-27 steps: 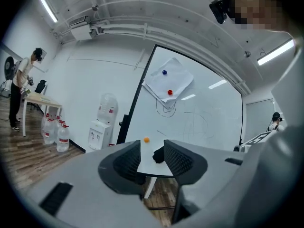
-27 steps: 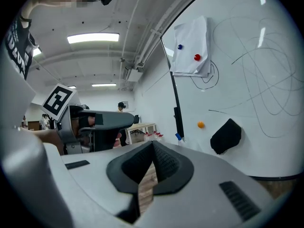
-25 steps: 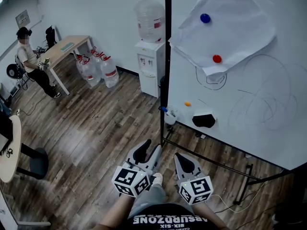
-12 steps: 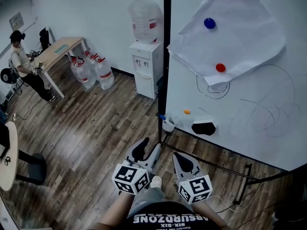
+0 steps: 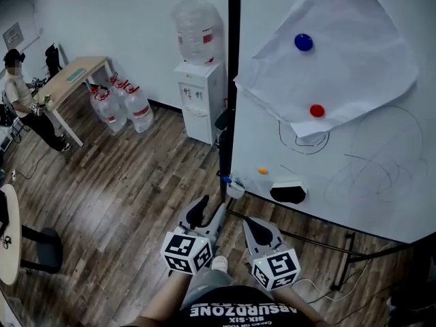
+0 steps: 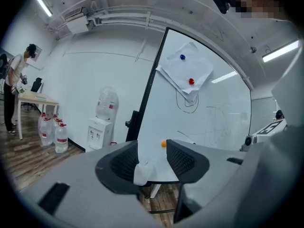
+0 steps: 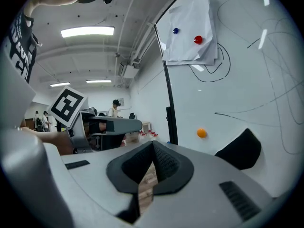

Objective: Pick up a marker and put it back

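While both grippers hang low over the wooden floor point(image 5: 122, 182) in the head view, the left gripper point(image 5: 210, 214) and right gripper point(image 5: 258, 229) face the whiteboard point(image 5: 381, 196). The blue-capped marker point(image 5: 225, 179) pokes from a white cup point(image 5: 236, 190) at its bottom corner. The left gripper view shows jaws wide apart, just opened, gripping nothing. The right gripper view shows jaws closed together, empty.

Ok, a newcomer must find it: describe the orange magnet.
On the whiteboard, look below the pinned paper sheet. The orange magnet sits on bare board, left of the black eraser; the blue magnet and red magnet pin the paper.
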`<state>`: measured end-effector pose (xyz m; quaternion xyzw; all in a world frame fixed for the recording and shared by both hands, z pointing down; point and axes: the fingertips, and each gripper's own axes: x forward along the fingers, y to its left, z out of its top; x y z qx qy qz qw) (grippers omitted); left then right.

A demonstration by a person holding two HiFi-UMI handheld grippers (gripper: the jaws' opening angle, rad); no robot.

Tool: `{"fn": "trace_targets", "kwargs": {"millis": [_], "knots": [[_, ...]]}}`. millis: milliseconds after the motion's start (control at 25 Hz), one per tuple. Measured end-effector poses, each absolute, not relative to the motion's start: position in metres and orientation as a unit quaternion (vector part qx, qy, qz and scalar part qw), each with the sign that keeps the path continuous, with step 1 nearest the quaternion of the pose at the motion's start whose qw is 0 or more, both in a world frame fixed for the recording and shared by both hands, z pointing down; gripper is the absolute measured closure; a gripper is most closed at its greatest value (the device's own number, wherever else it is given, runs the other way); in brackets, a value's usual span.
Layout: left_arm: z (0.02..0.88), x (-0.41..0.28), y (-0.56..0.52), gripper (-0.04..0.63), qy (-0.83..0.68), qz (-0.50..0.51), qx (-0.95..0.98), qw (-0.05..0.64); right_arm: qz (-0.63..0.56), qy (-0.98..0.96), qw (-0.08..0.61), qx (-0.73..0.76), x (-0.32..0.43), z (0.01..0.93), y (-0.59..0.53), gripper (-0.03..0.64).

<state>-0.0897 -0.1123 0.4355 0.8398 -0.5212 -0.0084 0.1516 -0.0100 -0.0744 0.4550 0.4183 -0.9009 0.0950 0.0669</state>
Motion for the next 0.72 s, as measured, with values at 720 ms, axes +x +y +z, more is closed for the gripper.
{"fn": "trace_targets", "kwargs": {"millis": [720], "knots": [[0.478,-0.083,-0.185,0.422,-0.495,0.041,0.853,0.160,0.103,-0.885,0.073,0.448,-0.014,0.467,-0.135,0.620]]}}
